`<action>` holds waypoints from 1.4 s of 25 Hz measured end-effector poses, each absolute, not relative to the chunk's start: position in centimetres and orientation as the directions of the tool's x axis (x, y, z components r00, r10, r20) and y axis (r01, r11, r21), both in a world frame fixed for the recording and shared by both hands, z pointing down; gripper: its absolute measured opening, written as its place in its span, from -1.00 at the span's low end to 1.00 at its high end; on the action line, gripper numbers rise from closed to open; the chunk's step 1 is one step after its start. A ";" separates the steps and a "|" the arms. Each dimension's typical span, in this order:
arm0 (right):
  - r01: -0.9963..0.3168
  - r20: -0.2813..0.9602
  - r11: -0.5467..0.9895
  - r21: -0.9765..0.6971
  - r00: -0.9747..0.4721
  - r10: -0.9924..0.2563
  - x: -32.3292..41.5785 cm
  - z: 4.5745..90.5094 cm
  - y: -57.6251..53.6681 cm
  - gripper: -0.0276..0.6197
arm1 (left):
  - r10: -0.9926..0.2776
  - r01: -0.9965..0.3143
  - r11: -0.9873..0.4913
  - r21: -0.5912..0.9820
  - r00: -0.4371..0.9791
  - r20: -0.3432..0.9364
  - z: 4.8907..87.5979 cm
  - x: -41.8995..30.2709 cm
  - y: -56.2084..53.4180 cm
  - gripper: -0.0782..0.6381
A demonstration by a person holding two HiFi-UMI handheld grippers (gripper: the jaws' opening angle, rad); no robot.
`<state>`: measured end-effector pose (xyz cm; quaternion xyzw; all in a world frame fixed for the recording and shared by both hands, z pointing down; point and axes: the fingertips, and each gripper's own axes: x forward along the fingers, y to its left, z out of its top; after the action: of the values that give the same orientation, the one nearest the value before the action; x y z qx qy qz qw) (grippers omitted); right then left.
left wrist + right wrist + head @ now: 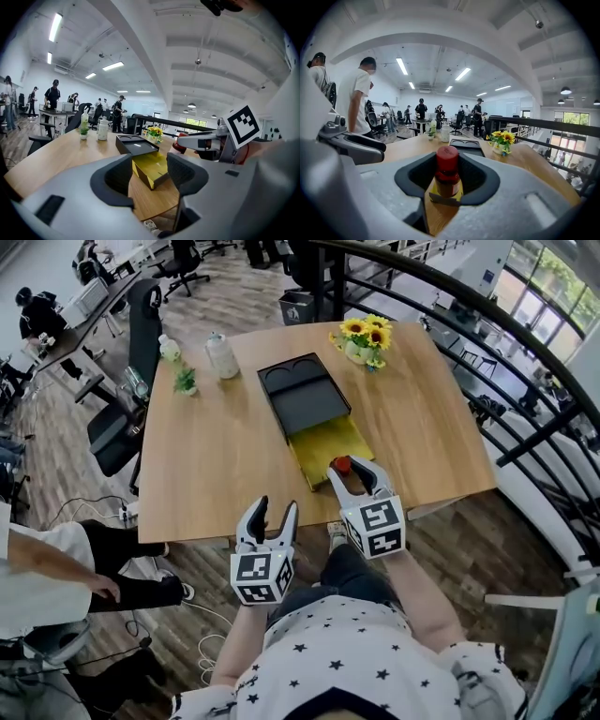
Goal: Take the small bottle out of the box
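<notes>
Gripping the small bottle point(446, 174) by its sides below the red cap, the right gripper point(357, 469) keeps it upright at the near end of the open yellow box point(323, 448), probably so that it can rise straight over the low wall. The left gripper point(275, 511) hangs off the table point(216, 460) edge with its jaws apart and empty, clear of the lift.
</notes>
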<state>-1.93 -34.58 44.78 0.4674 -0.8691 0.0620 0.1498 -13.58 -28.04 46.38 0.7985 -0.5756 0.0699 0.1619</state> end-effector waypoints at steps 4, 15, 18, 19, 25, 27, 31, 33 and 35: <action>-0.834 0.303 0.551 0.032 -0.517 -0.800 -1.9 43.7 -32.3 -0.47 | -0.900 -0.940 -0.294 0.175 0.334 0.281 45.5 -13.7 -26.4 -0.16; -0.833 0.278 0.552 0.044 -0.521 -0.807 -0.4 42.2 -27.3 -0.47 | -0.902 -0.937 -0.311 0.156 0.343 0.262 44.8 -12.6 -22.4 -0.16; -0.836 0.269 0.548 0.044 -0.518 -0.812 0.0 41.9 -26.3 -0.47 | -0.900 -0.935 -0.322 0.150 0.352 0.257 44.7 -12.3 -21.8 -0.16; -0.836 0.267 0.547 0.045 -0.518 -0.813 0.1 41.8 -26.0 -0.47 | -0.899 -0.933 -0.327 0.148 0.355 0.256 44.6 -12.2 -21.7 -0.16; -0.837 0.261 0.545 0.043 -0.517 -0.815 0.5 41.6 -25.3 -0.47 | -0.899 -0.930 -0.339 0.139 0.364 0.244 44.1 -11.6 -21.6 -0.16; -0.837 0.263 0.545 0.043 -0.517 -0.815 0.4 41.6 -25.3 -0.47 | -0.899 -0.929 -0.343 0.137 0.367 0.239 43.9 -11.6 -21.7 -0.16; -0.837 0.270 0.543 0.070 -0.508 -0.818 0.4 41.8 -25.3 -0.47 | -0.900 -0.929 -0.344 0.138 0.368 0.233 43.8 -11.6 -21.8 -0.16; -0.837 0.269 0.543 0.074 -0.507 -0.819 0.5 41.8 -25.2 -0.47 | -0.900 -0.928 -0.345 0.137 0.369 0.231 43.8 -11.4 -21.7 -0.16; -0.837 0.267 0.542 0.071 -0.507 -0.819 0.5 41.9 -25.2 -0.47 | -0.900 -0.928 -0.346 0.138 0.370 0.230 43.8 -11.2 -21.7 -0.16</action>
<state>0.53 -25.19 41.88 0.4775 -0.8675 0.0333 0.1353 -11.23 -21.65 43.76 0.8185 -0.5584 0.0564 0.1230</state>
